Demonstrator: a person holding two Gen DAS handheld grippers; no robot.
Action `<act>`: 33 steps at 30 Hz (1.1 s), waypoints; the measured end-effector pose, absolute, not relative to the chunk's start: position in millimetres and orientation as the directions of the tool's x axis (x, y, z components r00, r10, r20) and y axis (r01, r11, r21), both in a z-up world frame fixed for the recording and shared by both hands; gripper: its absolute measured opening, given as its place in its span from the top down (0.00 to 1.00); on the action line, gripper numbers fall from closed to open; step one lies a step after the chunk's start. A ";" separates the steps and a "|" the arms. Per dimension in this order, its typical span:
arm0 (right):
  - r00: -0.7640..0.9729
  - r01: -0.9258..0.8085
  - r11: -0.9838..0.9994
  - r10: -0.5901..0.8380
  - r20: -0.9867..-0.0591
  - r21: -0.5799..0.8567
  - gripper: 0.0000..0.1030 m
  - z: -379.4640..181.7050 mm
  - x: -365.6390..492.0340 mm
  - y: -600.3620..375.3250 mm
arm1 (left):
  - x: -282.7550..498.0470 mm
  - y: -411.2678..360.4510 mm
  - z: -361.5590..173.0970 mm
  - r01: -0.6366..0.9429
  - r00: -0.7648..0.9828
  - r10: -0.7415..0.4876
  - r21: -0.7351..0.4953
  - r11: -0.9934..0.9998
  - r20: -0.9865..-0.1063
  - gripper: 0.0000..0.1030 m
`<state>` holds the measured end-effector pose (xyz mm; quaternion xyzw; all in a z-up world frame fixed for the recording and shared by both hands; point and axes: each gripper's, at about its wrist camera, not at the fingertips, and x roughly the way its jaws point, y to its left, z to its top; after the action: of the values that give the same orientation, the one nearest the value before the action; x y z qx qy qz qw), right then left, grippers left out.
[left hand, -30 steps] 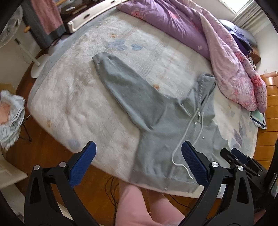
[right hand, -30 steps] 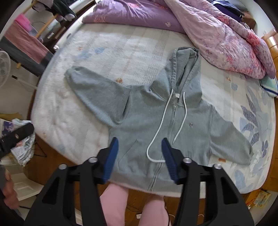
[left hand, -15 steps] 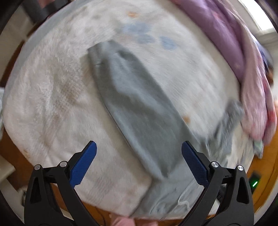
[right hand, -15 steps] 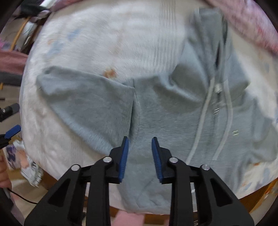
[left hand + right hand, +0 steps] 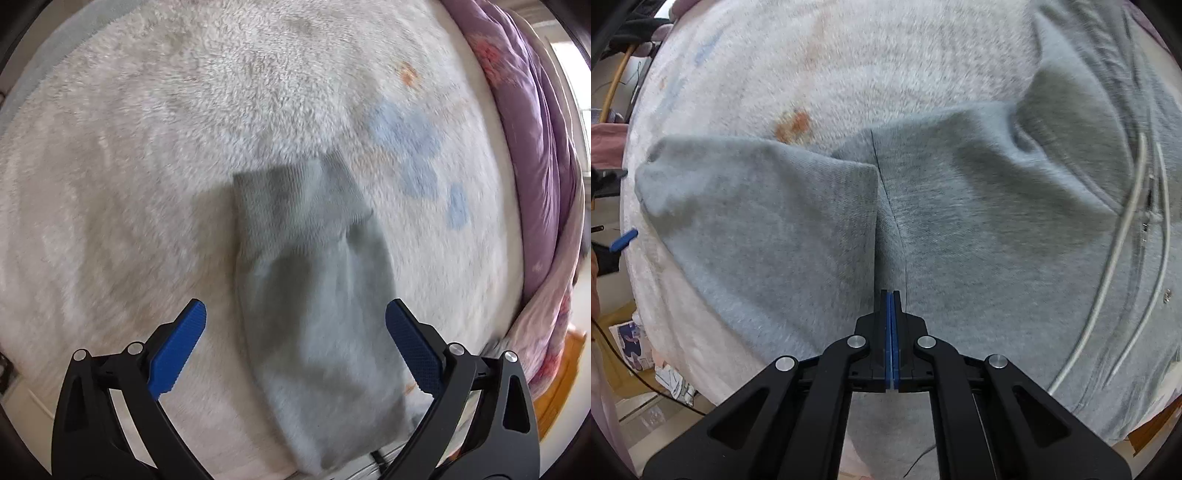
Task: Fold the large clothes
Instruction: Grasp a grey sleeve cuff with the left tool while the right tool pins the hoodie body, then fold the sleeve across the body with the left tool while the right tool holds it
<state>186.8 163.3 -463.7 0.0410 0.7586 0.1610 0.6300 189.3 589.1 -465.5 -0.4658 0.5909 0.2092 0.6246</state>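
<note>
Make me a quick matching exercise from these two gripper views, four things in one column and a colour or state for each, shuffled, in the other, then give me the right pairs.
Column one:
1. left gripper
2. right gripper
3. hoodie
4. quilt

Column two:
A. purple, bunched along the edge of the bed
B. pads pressed together
C. jaws wide apart, either side of the sleeve
D. grey, spread on the white blanket

Pairs: 1-C, 2-B, 3-D, 4-A
</note>
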 end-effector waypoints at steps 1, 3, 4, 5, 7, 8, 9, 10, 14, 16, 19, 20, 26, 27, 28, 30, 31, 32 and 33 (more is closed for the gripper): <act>-0.212 -0.135 0.944 0.269 -0.939 0.301 1.00 -467.5 187.8 162.6 | 192.9 591.9 -469.6 -0.812 0.232 -0.304 -0.356 0.463 -0.924 0.06; -0.238 -0.118 0.941 0.282 -0.929 0.316 1.00 -473.2 190.4 158.5 | 198.9 597.0 -476.9 -0.821 0.240 -0.302 -0.359 0.444 -0.922 0.06; -0.239 -0.115 0.940 0.289 -0.927 0.322 1.00 -472.9 191.1 155.8 | 202.2 600.0 -478.4 -0.825 0.236 -0.282 -0.346 0.448 -0.930 0.12; -0.239 -0.115 0.938 0.292 -0.926 0.326 1.00 -472.6 190.7 152.8 | 205.3 602.3 -478.8 -0.829 0.232 -0.246 -0.323 0.457 -0.941 0.22; -0.236 -0.101 0.940 0.297 -0.925 0.327 1.00 -472.6 187.1 147.7 | 207.4 601.2 -482.1 -0.838 0.210 -0.194 -0.279 0.468 -0.958 0.34; -0.240 -0.088 0.939 0.304 -0.922 0.332 1.00 -475.1 186.6 145.8 | 208.8 603.0 -485.6 -0.838 0.205 -0.177 -0.266 0.476 -0.963 0.42; -0.246 -0.078 0.939 0.309 -0.919 0.336 1.00 -477.5 186.6 144.4 | 210.1 604.6 -485.9 -0.836 0.197 -0.155 -0.248 0.489 -0.968 0.47; -0.249 -0.076 0.938 0.311 -0.917 0.339 1.00 -478.4 187.8 142.9 | 210.3 605.5 -483.7 -0.833 0.193 -0.138 -0.237 0.500 -0.971 0.59; -0.251 -0.091 0.934 0.313 -0.916 0.345 1.00 -479.4 189.3 141.1 | 209.1 608.4 -454.2 -0.810 0.160 0.007 -0.127 0.573 -0.987 0.87; -0.266 -0.102 0.933 0.309 -0.913 0.345 1.00 -480.9 188.5 144.3 | 203.3 601.5 -428.1 -0.798 0.153 0.100 -0.063 0.599 -0.983 0.87; -0.270 -0.089 0.914 0.359 -0.893 0.395 1.00 -471.9 189.5 139.6 | 191.0 589.2 -384.5 -0.765 0.106 0.295 0.112 0.634 -0.950 0.87; -0.269 -0.091 0.913 0.361 -0.893 0.397 1.00 -470.4 190.3 138.3 | 186.1 586.0 -372.3 -0.756 0.092 0.338 0.155 0.636 -0.937 0.87; -0.304 -0.096 0.904 0.373 -0.877 0.418 1.00 -480.0 190.7 148.0 | 131.4 568.2 -291.6 -0.795 0.112 0.449 0.191 0.575 -0.886 0.87; -0.296 -0.097 0.903 0.374 -0.879 0.418 1.00 -476.3 191.9 148.5 | 125.7 565.3 -283.3 -0.803 0.109 0.462 0.196 0.563 -0.880 0.87; -0.291 -0.095 0.904 0.376 -0.880 0.417 1.00 -474.0 191.6 149.2 | 117.9 567.8 -273.1 -0.814 0.107 0.469 0.193 0.548 -0.877 0.87; -0.271 -0.087 0.911 0.367 -0.890 0.403 1.00 -465.4 196.0 144.6 | 102.3 573.2 -257.8 -0.835 0.094 0.481 0.194 0.514 -0.871 0.87; -0.260 -0.090 0.915 0.360 -0.896 0.394 1.00 -461.8 198.7 141.7 | 95.8 572.3 -250.2 -0.837 0.089 0.504 0.210 0.506 -0.859 0.88; -0.241 -0.097 0.924 0.339 -0.909 0.371 1.00 -457.5 202.0 137.5 | 94.3 569.4 -241.2 -0.837 0.067 0.567 0.263 0.479 -0.821 1.00; -0.232 -0.102 0.927 0.331 -0.915 0.361 1.00 -456.2 203.9 133.9 | 96.0 566.9 -232.6 -0.823 0.022 0.668 0.366 0.435 -0.744 1.00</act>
<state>203.9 133.9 -456.2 0.0748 0.7650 0.1760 0.6150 96.0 566.9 -232.6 -0.0839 0.4622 0.5249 0.7098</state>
